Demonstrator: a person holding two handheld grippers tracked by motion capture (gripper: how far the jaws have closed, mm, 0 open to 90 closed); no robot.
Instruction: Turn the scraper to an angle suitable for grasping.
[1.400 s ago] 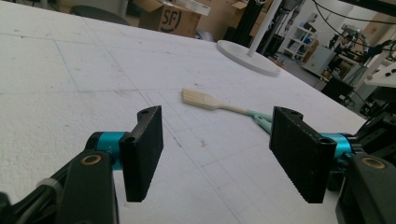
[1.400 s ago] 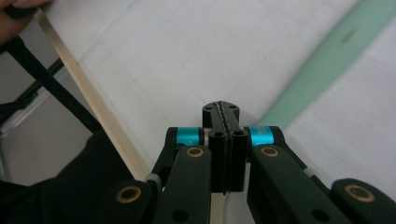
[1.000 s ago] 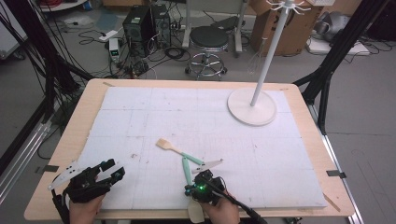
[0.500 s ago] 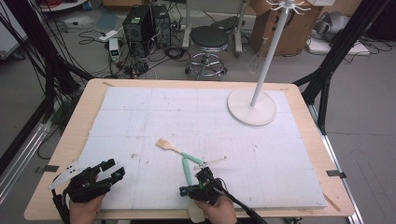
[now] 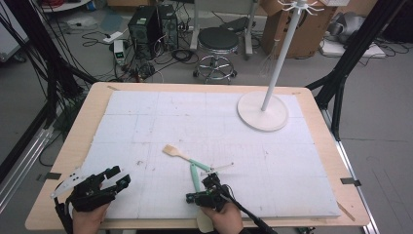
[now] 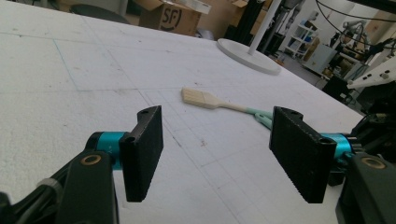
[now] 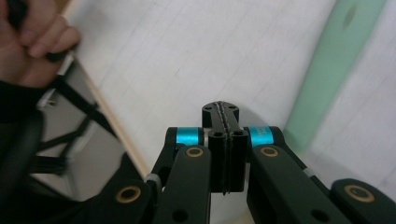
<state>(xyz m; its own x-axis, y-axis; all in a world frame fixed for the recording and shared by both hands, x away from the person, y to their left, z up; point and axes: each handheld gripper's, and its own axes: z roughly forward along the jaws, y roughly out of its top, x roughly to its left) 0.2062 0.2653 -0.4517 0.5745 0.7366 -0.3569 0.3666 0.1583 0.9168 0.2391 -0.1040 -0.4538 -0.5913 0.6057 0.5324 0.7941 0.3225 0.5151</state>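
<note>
My right gripper (image 7: 223, 140) is shut tight and holds nothing. To pick up the green handle (image 7: 336, 60), I must open it first. My left gripper (image 6: 219, 149) is wide open and empty.

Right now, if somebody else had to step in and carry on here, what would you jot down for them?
Left tool: open, empty, low over the near left of the white mat.
Right tool: shut on nothing, beside a mint green handle.
Things: brush and other mint-handled utensils lie mid-mat just ahead of the right tool; white stand at far right.
Done: nothing lifted.
Left: probably open the right tool and grip a utensil.
</note>
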